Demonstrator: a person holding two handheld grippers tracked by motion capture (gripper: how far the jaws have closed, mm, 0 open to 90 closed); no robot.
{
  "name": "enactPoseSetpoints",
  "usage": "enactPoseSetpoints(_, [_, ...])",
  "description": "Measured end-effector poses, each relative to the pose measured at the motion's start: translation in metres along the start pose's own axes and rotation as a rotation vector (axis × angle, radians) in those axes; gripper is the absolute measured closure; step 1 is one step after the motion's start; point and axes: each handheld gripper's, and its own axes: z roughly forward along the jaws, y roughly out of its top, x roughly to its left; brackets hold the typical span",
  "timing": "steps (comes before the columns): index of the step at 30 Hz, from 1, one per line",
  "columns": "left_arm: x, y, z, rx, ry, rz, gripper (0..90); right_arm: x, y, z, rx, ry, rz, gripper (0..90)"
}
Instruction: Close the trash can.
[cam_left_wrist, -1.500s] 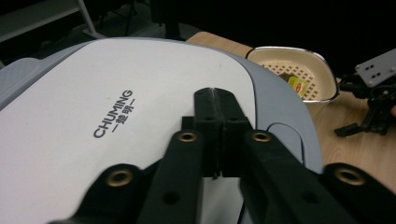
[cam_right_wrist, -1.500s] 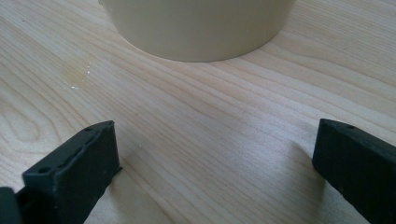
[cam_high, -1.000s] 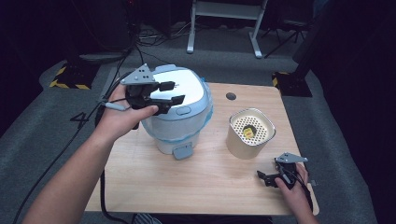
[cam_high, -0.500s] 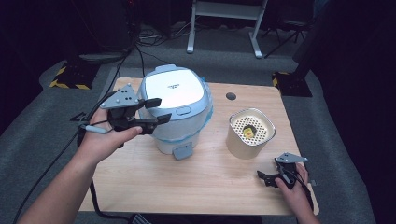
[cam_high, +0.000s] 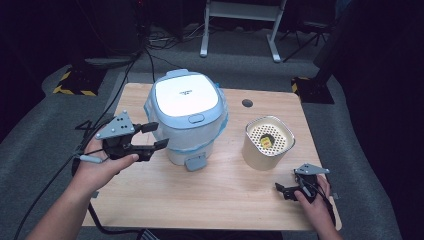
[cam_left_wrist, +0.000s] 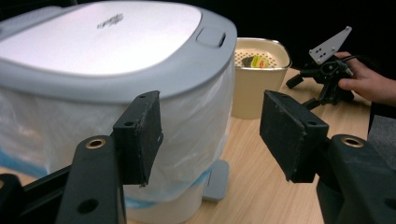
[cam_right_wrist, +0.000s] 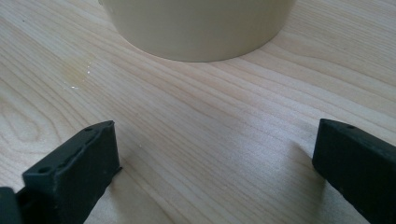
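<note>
The left gripper (cam_high: 157, 136) has its jaws apart with nothing between them, level beside the rice cooker's (cam_high: 187, 117) plastic-wrapped left side, close to it but not gripping. The cooker stands mid-table with its lid shut. The right gripper (cam_high: 285, 190) rests near the table's (cam_high: 200, 200) front right edge, jaws wide apart over bare wood, pointing at the cream pot (cam_high: 267, 142) just beyond.

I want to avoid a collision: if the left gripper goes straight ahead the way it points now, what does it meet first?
Probably the plastic-wrapped side of the rice cooker. The left gripper points at it with open jaws; one pad seems already very near, though depth is unclear.
</note>
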Motion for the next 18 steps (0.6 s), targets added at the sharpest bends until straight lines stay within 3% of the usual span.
enactPoseSetpoints(9, [0.006, -0.035, 0.008, 0.039, 0.009, -0.046, 39.4, 0.000, 0.000, 0.000, 0.000, 0.000, 0.000, 0.4])
enactPoseSetpoints(13, [0.008, -0.050, 0.014, 0.054, 0.035, -0.040, 39.3, 0.000, 0.000, 0.000, 0.000, 0.000, 0.000, 0.3])
enactPoseSetpoints(18, [0.010, -0.072, 0.023, 0.080, 0.034, -0.075, 39.4, 0.000, 0.000, 0.000, 0.000, 0.000, 0.000, 0.3])
